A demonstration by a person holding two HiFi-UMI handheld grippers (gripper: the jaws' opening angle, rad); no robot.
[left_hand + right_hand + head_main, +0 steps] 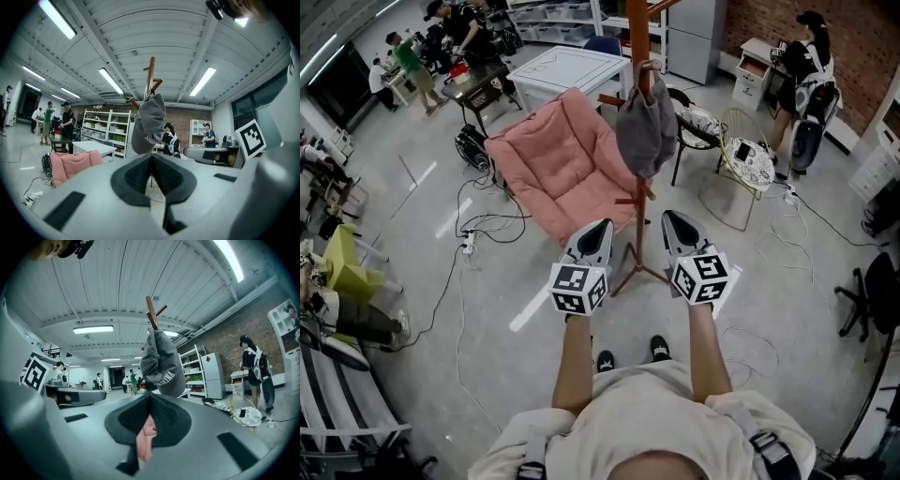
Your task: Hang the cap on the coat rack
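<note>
Workshop floor (pixel 469 309) grey, cables (pixel 483 230) at left; pink chair (pixel 562 164) at upper centre. Rack (pixel 636 220) upright at top centre, just right of chair. Cap (pixel 645 127) hangs high on rack, clear of both grippers. Left gripper (pixel 602 227) and right gripper (pixel 669 219) side by side at frame centre, below cap: jaws together, nothing held. Step: hanging judged complete. Next: withdraw both grippers without brushing cap; verify cap sits secure.
</note>
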